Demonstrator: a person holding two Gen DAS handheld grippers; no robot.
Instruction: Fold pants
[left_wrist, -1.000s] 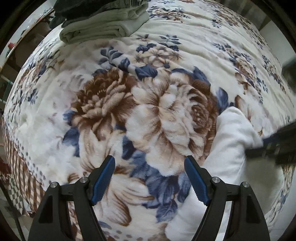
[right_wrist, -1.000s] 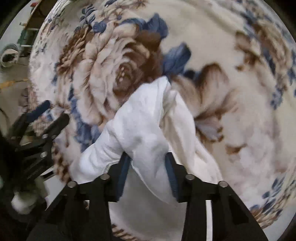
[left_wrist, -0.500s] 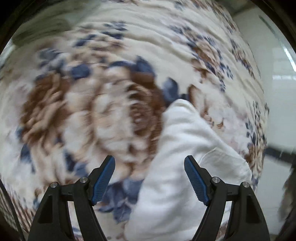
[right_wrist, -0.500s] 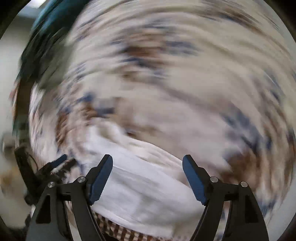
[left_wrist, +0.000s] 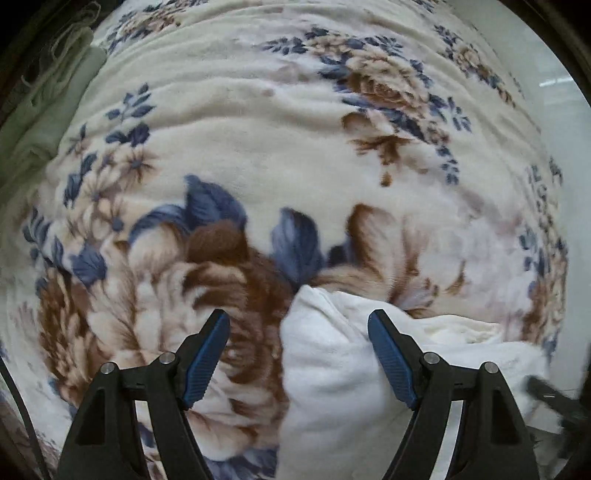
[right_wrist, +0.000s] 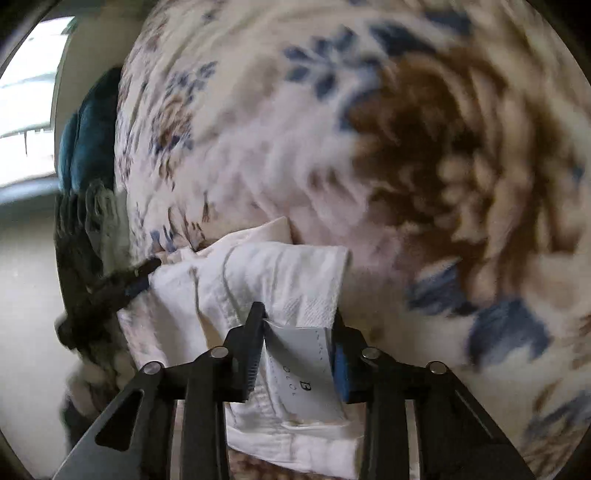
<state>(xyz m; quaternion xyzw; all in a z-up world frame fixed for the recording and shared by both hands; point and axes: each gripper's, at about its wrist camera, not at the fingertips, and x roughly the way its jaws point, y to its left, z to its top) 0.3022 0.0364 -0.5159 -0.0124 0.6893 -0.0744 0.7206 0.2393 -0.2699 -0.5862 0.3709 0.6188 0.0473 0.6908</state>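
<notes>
The right tool (right_wrist: 297, 345) has just been closing again after springing wide, and its pads now clamp a folded edge of the white pants (right_wrist: 280, 280), with a pale sewn-in label (right_wrist: 301, 373) caught between them; a second ago it gripped a loose hump of the same cloth. The left tool (left_wrist: 298, 354) points down with its blue pads apart and nothing pressed between them, as wide as before, but it now hangs over the near end of the pants (left_wrist: 325, 369), where earlier only the blanket lay beneath it. The pants lie bunched at the edge of the floral blanket (left_wrist: 258, 147). The folded green clothes (left_wrist: 40, 122) now sit at the left edge of the left view.
</notes>
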